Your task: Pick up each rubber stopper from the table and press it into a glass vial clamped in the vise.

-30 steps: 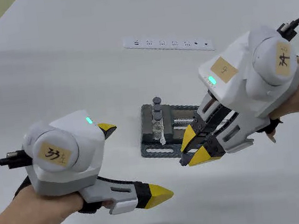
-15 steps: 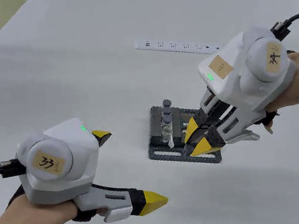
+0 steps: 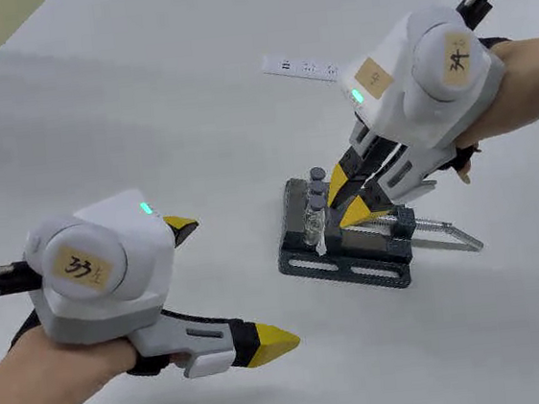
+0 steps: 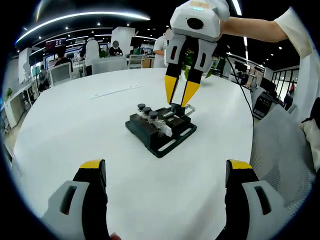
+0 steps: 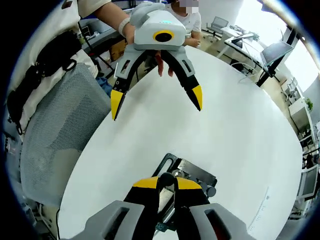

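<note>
While the left hand-held gripper (image 3: 228, 285) hangs wide open by the white desk's (image 3: 143, 99) near edge, right hand-held gripper (image 3: 346, 199) over black metal vise (image 3: 347, 252), jaws nearly together, grasp unclear, clear glass vials (image 3: 314, 221) clamped there wearing grey rubber stoppers (image 3: 317, 175)

A black vise (image 3: 345, 263) sat flat on the white surface (image 3: 146, 128), right under the nearly closed fingers (image 3: 337, 183) of the right gripper (image 3: 345, 204) and well ahead of the left gripper (image 3: 239, 282), whose fingers were spread wide. Three clear glass vials (image 3: 312, 226) stood upright in a row in its clamp, just beside the right fingertips. Each vial had a dark grey rubber stopper (image 3: 317, 174) seated in its mouth. The vise's screw handle (image 3: 446, 233) stuck out on the opposite side of those fingers from the vials.
</note>
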`<action>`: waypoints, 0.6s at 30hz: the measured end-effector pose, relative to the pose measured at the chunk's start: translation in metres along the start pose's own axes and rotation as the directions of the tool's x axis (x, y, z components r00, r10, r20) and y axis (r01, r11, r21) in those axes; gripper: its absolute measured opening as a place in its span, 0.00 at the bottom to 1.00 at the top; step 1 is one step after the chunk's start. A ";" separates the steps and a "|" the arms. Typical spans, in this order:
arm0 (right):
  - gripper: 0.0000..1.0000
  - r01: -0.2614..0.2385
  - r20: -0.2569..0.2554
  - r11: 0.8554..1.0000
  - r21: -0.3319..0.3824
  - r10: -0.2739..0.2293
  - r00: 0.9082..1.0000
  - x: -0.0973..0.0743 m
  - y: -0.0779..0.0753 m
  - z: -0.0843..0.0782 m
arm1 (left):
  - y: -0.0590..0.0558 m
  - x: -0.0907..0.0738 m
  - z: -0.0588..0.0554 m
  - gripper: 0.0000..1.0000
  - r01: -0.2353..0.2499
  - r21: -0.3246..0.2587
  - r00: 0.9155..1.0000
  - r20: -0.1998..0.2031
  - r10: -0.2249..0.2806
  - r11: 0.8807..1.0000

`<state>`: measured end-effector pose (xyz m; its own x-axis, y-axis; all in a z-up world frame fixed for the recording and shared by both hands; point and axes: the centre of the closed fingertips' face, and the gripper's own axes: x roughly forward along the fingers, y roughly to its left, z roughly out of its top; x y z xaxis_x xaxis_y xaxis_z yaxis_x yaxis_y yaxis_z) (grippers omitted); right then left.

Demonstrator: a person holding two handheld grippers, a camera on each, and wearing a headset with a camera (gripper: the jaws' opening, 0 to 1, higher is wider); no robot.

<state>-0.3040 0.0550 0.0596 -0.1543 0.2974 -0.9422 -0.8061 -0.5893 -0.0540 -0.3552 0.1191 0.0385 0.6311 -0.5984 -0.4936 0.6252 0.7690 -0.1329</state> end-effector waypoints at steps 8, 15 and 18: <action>0.05 -0.015 -0.068 0.998 -0.061 0.011 0.998 0.011 -0.007 -0.002 | 0.007 -0.005 -0.004 0.98 -0.014 -0.013 1.000 0.002 0.014 1.000; 0.05 -0.039 -0.110 0.996 -0.078 0.031 0.993 0.019 -0.014 -0.010 | 0.011 -0.008 -0.006 0.97 -0.024 -0.024 1.000 0.005 0.024 0.999; 0.05 -0.044 -0.116 0.996 -0.076 0.035 0.993 0.022 -0.017 -0.012 | 0.012 -0.008 -0.006 0.97 -0.026 -0.030 1.000 0.007 0.026 0.999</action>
<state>-0.2870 0.0624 0.0358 -0.1151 0.1872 -0.9756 -0.7527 -0.6573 -0.0373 -0.3557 0.1341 0.0358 0.6506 -0.5799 -0.4904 0.5947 0.7906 -0.1460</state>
